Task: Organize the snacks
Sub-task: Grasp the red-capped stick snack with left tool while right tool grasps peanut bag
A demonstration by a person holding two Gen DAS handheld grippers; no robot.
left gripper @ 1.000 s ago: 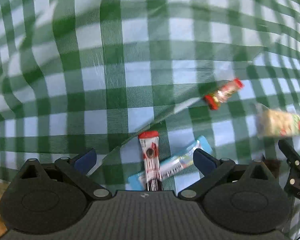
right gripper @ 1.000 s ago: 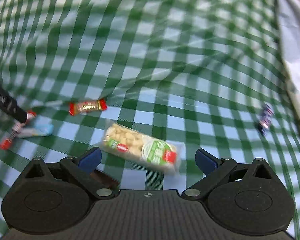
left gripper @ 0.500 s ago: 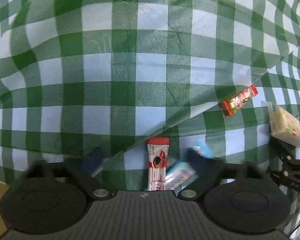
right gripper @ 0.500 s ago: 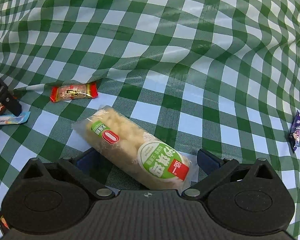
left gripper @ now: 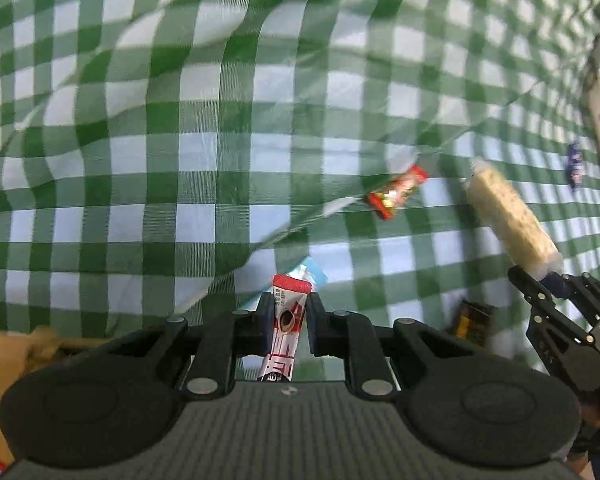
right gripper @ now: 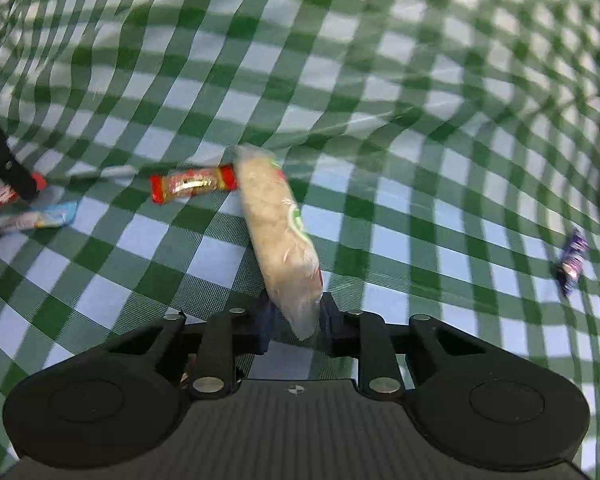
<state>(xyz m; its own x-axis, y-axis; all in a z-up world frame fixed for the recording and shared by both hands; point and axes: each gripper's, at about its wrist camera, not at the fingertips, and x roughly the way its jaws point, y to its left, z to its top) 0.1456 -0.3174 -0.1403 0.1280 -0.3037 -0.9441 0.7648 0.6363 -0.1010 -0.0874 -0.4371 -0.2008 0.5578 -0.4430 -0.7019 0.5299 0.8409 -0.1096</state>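
My left gripper is closing, and its jaws already squeeze a red and white stick packet; the writing on it is too small to read. A second ago it lay on the green checked cloth between my wide jaws, on top of a light blue bar that is still there, at one o'clock from my grip. My right gripper is closing too, pinching a clear bag of pale puffed snack with a green and red label I cannot read. Before, that bag lay flat. A red candy lies at ten o'clock, touching the bag's far end. A purple candy sits well apart at three o'clock.
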